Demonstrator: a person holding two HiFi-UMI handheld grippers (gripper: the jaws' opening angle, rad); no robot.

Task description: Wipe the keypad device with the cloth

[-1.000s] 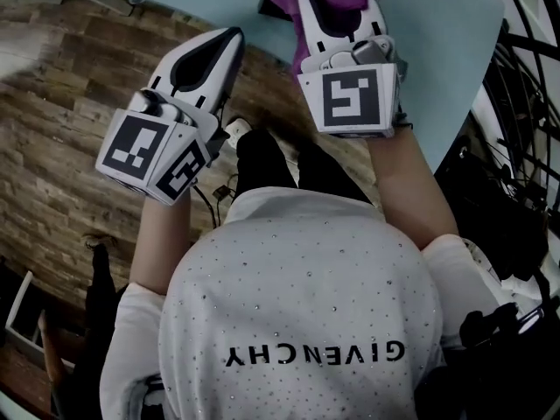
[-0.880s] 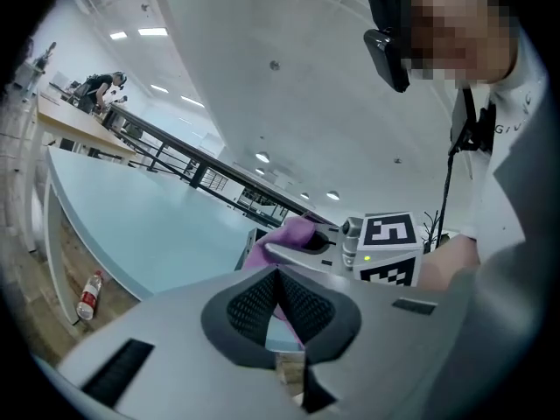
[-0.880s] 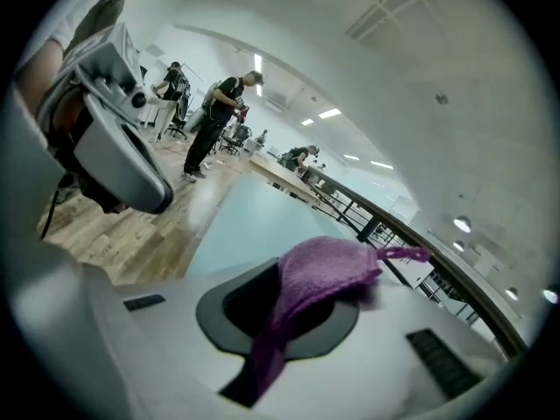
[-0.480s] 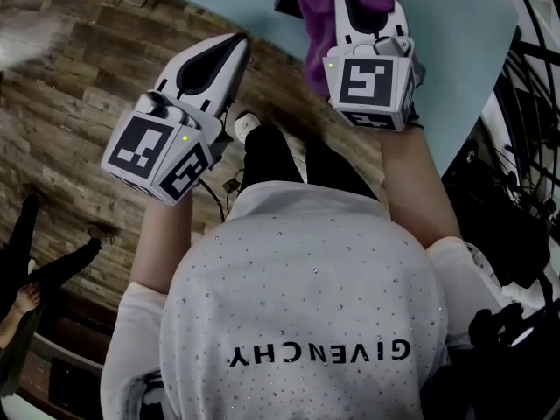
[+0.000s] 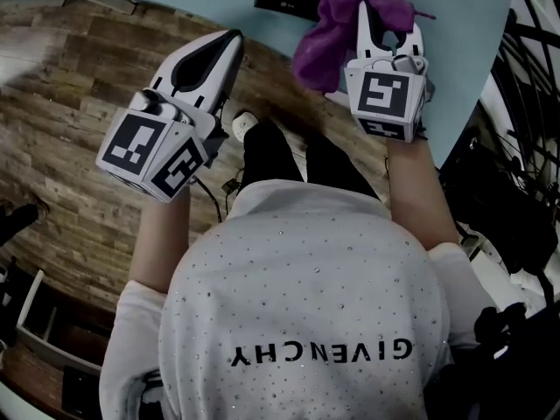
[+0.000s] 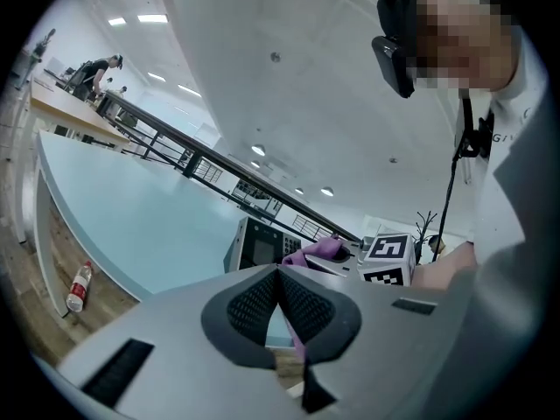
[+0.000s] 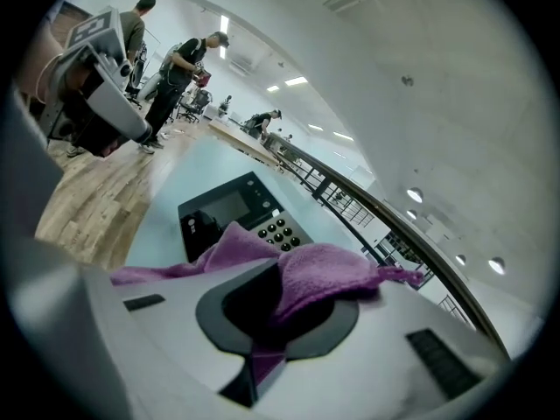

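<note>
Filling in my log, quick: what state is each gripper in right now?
Left gripper: shut, nothing between its jaws.
Right gripper: shut on the purple cloth.

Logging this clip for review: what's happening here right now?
A person holds a gripper in each hand. The right gripper is shut on a purple fleecy cloth, held over the light blue table near the black keypad device; contact with it isn't clear. The left gripper is shut, empty, off the table over the wooden floor.
</note>
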